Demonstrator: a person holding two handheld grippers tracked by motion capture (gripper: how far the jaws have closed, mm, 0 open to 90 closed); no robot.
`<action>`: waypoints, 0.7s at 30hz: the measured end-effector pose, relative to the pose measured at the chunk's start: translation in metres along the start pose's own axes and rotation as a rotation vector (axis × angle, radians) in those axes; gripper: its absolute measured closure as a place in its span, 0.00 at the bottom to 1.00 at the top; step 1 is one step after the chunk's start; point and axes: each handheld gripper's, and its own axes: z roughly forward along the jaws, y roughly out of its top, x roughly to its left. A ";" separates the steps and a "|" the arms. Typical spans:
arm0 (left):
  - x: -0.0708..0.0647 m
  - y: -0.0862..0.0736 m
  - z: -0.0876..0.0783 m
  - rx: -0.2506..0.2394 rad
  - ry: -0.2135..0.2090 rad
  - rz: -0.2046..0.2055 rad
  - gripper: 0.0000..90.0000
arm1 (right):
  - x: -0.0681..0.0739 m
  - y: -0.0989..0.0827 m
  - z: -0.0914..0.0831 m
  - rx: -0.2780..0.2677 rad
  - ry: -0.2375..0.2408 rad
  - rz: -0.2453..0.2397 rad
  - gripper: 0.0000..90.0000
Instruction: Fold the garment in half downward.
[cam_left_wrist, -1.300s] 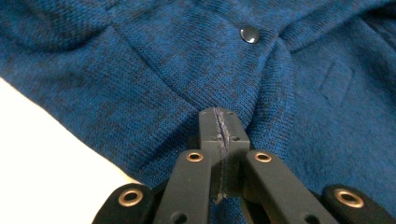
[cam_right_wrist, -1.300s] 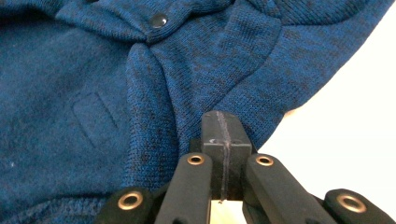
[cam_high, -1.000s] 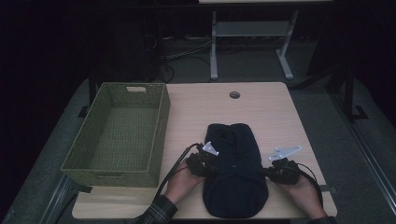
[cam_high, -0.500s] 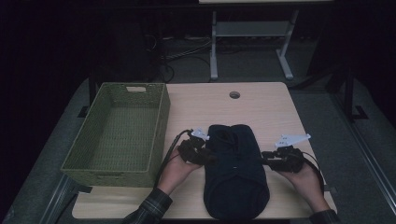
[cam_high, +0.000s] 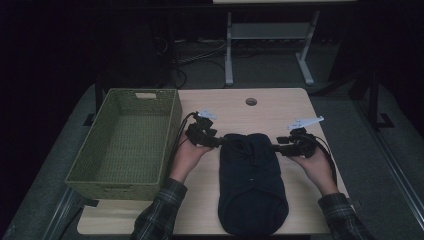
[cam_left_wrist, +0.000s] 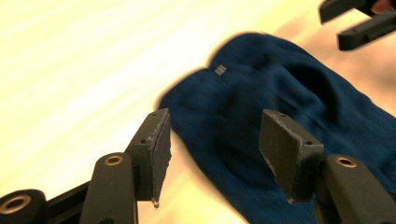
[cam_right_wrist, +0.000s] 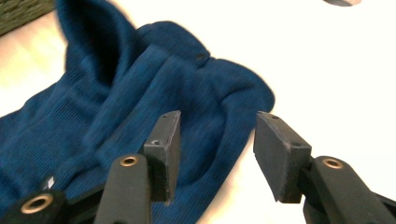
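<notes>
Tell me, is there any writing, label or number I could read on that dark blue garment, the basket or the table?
No text can be read anywhere.
Small grey tag on the folded dark blue knit garment: too small and blurred to read.
Green woven basket: no lettering visible.
Wooden table: no lettering visible.

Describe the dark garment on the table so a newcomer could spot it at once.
On the light wooden table, right of the green woven basket, lies a folded dark blue knit garment. It runs from between the two grippers toward the near edge, the one soft, dark thing on the pale tabletop.
</notes>
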 end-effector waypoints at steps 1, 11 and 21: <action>0.006 0.005 0.005 0.005 0.021 0.004 0.48 | -0.002 0.003 0.001 -0.001 -0.002 0.002 0.56; 0.033 0.018 0.049 0.066 0.030 -0.025 0.47 | -0.026 0.027 0.027 0.004 -0.004 0.023 0.56; 0.044 0.008 0.085 0.136 0.020 -0.056 0.44 | -0.041 0.031 0.054 0.048 -0.015 0.055 0.56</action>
